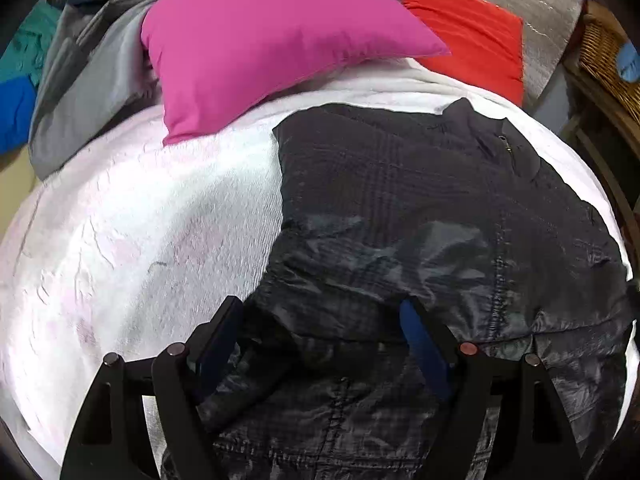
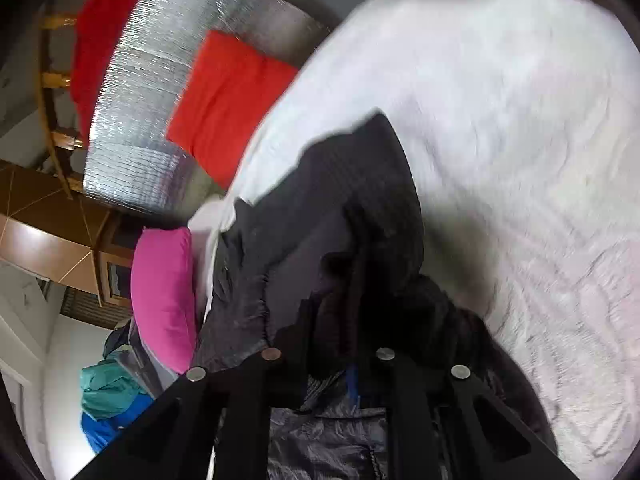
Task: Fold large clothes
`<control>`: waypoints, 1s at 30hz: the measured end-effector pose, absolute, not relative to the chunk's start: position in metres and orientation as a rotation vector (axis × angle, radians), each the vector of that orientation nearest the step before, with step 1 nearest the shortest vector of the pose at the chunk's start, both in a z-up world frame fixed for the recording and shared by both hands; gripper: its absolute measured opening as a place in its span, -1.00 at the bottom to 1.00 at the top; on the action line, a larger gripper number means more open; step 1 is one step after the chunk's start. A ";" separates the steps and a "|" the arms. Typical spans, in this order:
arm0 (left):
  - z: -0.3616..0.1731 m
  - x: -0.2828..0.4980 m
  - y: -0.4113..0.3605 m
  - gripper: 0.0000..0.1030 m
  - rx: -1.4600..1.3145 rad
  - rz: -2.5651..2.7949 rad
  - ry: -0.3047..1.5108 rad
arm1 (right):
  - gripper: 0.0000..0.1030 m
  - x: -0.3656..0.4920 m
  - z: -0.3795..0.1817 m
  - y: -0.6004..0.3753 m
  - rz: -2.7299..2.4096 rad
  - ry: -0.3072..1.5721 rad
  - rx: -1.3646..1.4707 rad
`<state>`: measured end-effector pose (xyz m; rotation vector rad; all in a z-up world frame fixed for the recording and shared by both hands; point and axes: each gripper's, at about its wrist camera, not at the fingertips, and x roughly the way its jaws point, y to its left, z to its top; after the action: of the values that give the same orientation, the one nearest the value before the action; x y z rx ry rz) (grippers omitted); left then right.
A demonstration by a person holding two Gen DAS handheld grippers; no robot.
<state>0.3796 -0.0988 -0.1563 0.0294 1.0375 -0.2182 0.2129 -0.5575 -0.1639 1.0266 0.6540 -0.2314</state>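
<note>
Dark jacket (image 1: 420, 208): spread on white bedcover (image 1: 140, 240), collar toward the far edge | left gripper (image 1: 320, 332): fingers wide apart over the hem, nothing pinched | right gripper (image 2: 328, 364): pinched tight on a raised jacket fold | nearby: pink pillow (image 1: 260, 40), red cushion (image 1: 472, 36), grey clothes heap (image 1: 88, 92) beside the pillow.

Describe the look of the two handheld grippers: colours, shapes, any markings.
The left gripper has black angular plastic fingers lined with blue pads, on black arms with triangular cut-outs and small round metal pins. The right gripper has the same black build and silver and copper-toned pins, with a sliver of blue pad showing. No cables, sleeves or lettering show.
</note>
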 end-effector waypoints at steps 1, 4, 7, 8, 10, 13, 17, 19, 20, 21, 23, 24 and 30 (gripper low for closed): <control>-0.153 0.379 -0.099 0.57 0.029 -0.222 1.021 | -0.71 0.209 -0.154 -0.555 -0.249 0.624 0.975; -0.150 0.377 -0.099 0.57 0.030 -0.222 1.001 | -0.71 0.210 -0.144 -0.549 -0.295 0.634 0.859; -0.166 0.383 -0.102 0.57 0.049 -0.214 1.067 | -0.70 0.221 -0.165 -0.550 -0.324 0.767 0.863; -0.167 0.383 -0.102 0.57 0.048 -0.213 1.075 | -0.67 0.218 -0.164 -0.553 -0.315 0.762 0.886; -0.163 0.383 -0.099 0.57 0.038 -0.217 1.065 | -0.56 0.212 -0.153 -0.557 -0.303 0.733 0.893; -0.147 0.387 -0.084 0.57 -0.009 -0.233 1.006 | 0.75 0.196 -0.133 -0.567 -0.326 0.654 0.849; -0.145 0.399 -0.059 0.57 -0.138 -0.247 1.007 | 0.78 0.184 -0.134 -0.586 -0.335 0.634 0.846; -0.155 0.409 -0.045 0.57 -0.223 -0.259 1.048 | 0.78 0.193 -0.149 -0.591 -0.273 0.684 0.891; -0.161 0.413 -0.040 0.57 -0.260 -0.260 1.065 | 0.78 0.197 -0.156 -0.592 -0.249 0.709 0.907; -0.166 0.417 -0.037 0.57 -0.289 -0.252 1.079 | 0.78 0.204 -0.165 -0.593 -0.223 0.733 0.915; -0.173 0.421 -0.034 0.57 -0.326 -0.254 1.091 | 0.77 0.219 -0.178 -0.591 -0.181 0.772 0.912; -0.175 0.422 -0.033 0.57 -0.340 -0.269 1.093 | 0.77 0.226 -0.184 -0.589 -0.148 0.788 0.912; -0.187 0.424 -0.052 0.57 -0.357 -0.356 1.127 | 0.37 0.258 -0.199 -0.570 -0.066 0.838 0.860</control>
<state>0.4242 -0.0518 -0.1871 -0.3569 1.1266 -0.3564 0.2580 -0.5700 -0.1992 0.8599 0.8383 -0.0660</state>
